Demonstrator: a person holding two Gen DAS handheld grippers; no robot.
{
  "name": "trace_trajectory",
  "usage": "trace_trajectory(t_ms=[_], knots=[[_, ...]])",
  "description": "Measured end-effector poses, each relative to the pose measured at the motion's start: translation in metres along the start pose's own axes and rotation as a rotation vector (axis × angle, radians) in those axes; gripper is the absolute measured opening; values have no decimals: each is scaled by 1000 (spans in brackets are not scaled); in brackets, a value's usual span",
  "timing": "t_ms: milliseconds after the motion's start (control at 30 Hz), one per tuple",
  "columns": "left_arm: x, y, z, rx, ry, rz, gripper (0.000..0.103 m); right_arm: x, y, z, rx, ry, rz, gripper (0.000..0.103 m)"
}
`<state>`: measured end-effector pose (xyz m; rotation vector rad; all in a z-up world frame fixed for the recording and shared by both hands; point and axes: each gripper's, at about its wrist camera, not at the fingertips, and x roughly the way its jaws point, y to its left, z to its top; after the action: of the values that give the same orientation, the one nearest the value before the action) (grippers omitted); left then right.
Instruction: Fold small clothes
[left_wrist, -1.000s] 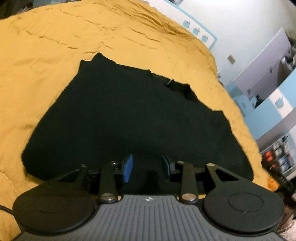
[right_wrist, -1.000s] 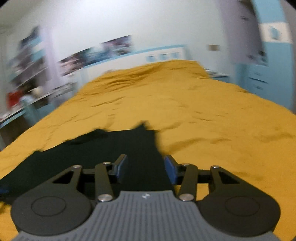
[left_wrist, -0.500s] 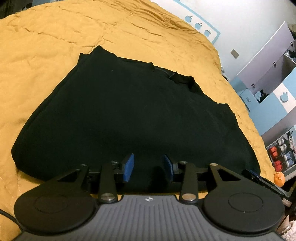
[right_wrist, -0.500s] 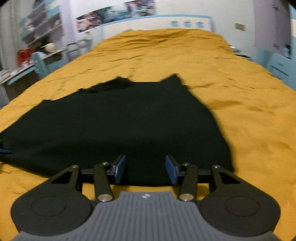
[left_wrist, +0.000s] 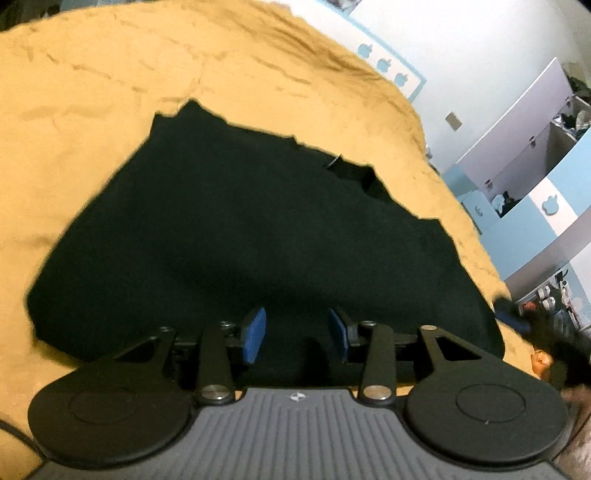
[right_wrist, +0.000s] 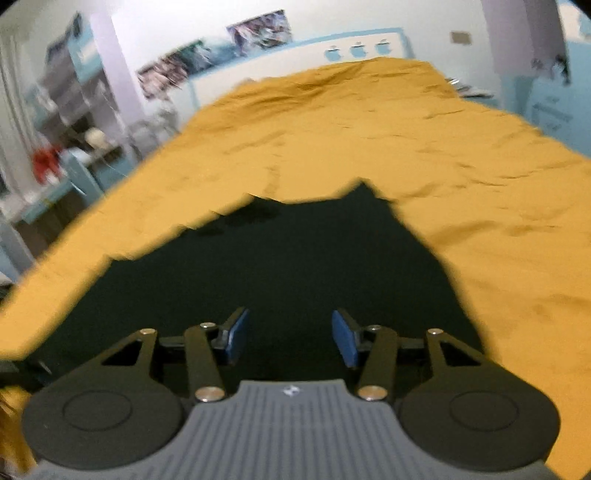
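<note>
Black garment (left_wrist: 251, 236) lies spread flat on the mustard bedspread (left_wrist: 110, 92), collar end farthest from both cameras. Left gripper (left_wrist: 297, 334) poised over its near hem, jaws wide, empty. Right gripper (right_wrist: 290, 338) the same, wide apart, nothing held. No fold visible yet, so the whole job looks ahead.

From the left wrist camera we look forward and down over the left hand-held gripper (left_wrist: 296, 334), close above a black garment (left_wrist: 236, 236) on a bed (left_wrist: 92, 92). From the right wrist camera we look lower along the bed (right_wrist: 480, 166) toward the far wall. Both views share the garment (right_wrist: 280, 266) and bedcover.
</note>
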<state>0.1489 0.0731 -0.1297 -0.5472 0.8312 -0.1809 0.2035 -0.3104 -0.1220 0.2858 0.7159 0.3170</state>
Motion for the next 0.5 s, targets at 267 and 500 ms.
trace_trajectory(t_ms=[267,500], knots=[[-5,30,-12,-50,-42,-37,46,105,65,48,74,10,163,50],[-7,33,-20,-38,-87,-62,46,225,66,82,262,115,128,50]])
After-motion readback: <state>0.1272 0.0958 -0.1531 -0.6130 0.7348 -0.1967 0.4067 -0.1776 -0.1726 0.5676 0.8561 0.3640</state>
